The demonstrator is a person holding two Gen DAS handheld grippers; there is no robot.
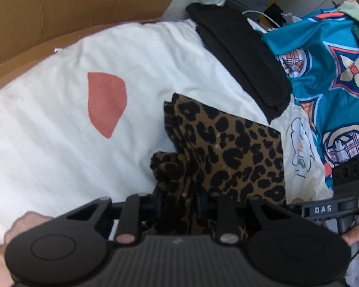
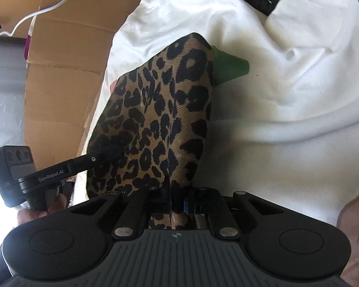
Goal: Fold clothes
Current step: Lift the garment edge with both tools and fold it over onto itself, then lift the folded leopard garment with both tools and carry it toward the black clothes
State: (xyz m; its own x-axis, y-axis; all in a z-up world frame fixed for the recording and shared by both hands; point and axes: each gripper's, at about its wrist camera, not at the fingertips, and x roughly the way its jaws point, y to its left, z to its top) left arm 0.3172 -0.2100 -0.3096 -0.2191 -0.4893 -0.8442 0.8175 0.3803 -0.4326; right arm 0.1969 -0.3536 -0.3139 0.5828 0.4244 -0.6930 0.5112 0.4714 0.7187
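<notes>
Left wrist view
Left tool: the left tool [image 1: 177,205] is pinched closed on one leopard-print cloth [image 1: 229,148], with a bunch of it stuffed between the two black fingers.
Leopard-print cloth: one piece, tan with black spots, soft, folded into a rough square. It lies on the white bedding [image 1: 47,143], just ahead of the tool.
White bedding: one, smooth with faint stripes and one pink-red patch [image 1: 107,102] shaped like a rounded wedge.
Black clothes: one folded black pile [image 1: 244,57], long and flat, beyond the leopard cloth.
Teal cloth: one bright teal cloth [image 1: 323,55] with flower and check pictures, on the right.
Cardboard: one brown cardboard sheet [image 1: 59,7] behind the bedding.
Right tool: the right tool's body [image 1: 342,191] shows at the right edge.

Right wrist view
Right tool: the right tool [image 2: 178,203] is clamped closed on the same leopard cloth [image 2: 155,124], which stands up in a tall pointed fold.
Green shape: one green patch [image 2: 229,68] peeks out behind the cloth's top.
White cable: one thin white cable [image 2: 52,6] runs across the cardboard [image 2: 59,83].
</notes>
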